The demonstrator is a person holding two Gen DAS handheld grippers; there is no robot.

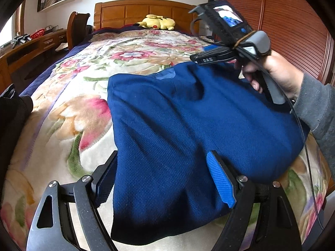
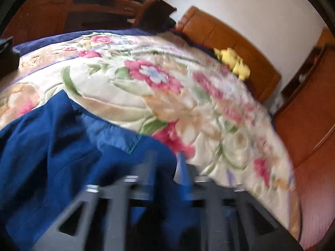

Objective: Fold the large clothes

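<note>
Folding the blue garment (image 1: 188, 113) lying on the floral bed (image 1: 88, 87): left gripper (image 1: 165, 175) fingers spread wide astride its near edge; right gripper (image 1: 201, 57) fingers apparently closed, grip on cloth unclear; keeping edges aligned, lifting evenly, avoiding bunching

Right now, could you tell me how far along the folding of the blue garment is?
Partly done: the blue garment lies doubled on the floral blanket. The left gripper straddles its near edge, open. The right gripper is blurred near the far edge. Final folds remain.
</note>
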